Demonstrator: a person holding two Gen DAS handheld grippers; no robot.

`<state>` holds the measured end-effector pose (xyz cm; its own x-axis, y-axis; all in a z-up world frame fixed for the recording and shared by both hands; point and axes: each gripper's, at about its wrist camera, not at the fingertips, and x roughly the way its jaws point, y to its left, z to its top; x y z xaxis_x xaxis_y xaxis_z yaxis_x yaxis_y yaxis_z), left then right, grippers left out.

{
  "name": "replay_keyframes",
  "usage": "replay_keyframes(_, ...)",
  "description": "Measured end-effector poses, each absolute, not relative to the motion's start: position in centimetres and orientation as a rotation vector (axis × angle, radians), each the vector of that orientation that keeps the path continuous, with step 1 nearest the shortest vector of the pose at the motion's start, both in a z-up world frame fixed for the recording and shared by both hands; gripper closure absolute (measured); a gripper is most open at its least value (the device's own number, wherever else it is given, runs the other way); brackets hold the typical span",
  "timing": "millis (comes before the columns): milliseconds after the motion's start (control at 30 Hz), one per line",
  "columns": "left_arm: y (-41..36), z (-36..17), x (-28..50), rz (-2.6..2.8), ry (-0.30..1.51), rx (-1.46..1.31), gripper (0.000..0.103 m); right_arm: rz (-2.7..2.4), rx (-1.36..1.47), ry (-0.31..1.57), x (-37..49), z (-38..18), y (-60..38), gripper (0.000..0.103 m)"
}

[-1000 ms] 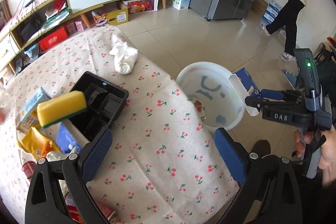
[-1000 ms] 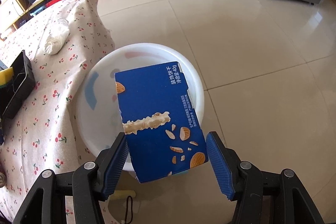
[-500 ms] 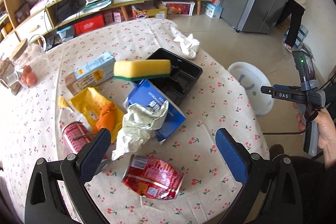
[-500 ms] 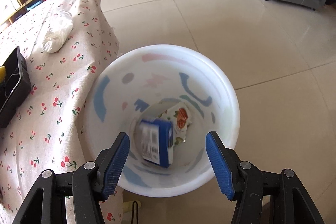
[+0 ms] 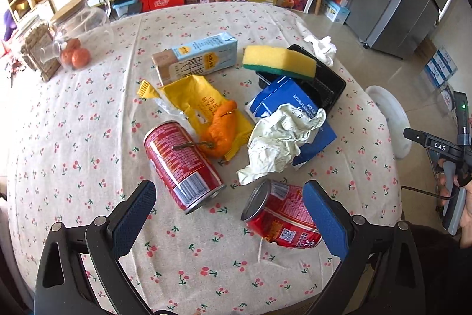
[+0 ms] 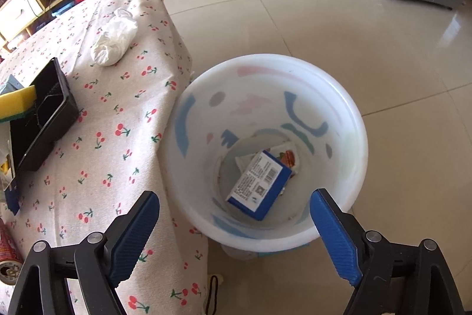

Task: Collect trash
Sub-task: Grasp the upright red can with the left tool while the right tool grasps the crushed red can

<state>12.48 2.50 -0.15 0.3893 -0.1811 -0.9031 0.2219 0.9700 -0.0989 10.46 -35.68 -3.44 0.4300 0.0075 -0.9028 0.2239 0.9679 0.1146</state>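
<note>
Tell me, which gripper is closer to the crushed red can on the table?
Left. The left gripper hangs right over the crushed red can, one finger beside it. The right gripper, jaws opening and empty, is off the table, above the white bin.

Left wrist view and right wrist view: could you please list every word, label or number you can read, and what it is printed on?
"DAS": white letters on the right gripper body, seen from the left wrist view.
Red cans: print too small to read.
Light blue carton, yellow wrapper, blue box on the table: characters blurred.
Blue box in the white bin: barcode and QR code, text too small.
</note>
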Motion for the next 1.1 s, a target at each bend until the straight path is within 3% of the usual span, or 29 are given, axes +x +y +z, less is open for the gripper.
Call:
replay_keyframes(267,5.6,-3.5,14.5,-0.201,1.295,-0.135,0.002,-0.077,0.202,1.116,9.6,-2.9,-33.1,0.015)
replay_keyframes(433,7.0,-4.3,16.3,-0.143,1.300,-0.247,0.003,-0.045,0.154,1.127,9.4,-3.2,-31.4,0.015)
replay_keyframes(600,6.8,-5.5,17.6,-0.151,1.325,-0.272,0.024,-0.010,0.132,1.129,9.2,-3.4,-30.1,0.014)
replay_keyframes(733,6.6,-6.2,18.3,-0.139,1.328,-0.246,0.030,0.023,0.092,1.132,9.2,-3.0,-28.7,0.014)
replay_keyframes(800,6.9,-6.3,18.3,-0.146,1.322,-0.249,0.043,0.040,0.067,1.130,9.2,-2.7,-27.7,0.014)
replay_keyframes(1100,8.7,-4.0,14.5,-0.197,1.242,-0.207,0.044,0.162,-0.034,1.104,9.0,-1.6,-21.4,0.014)
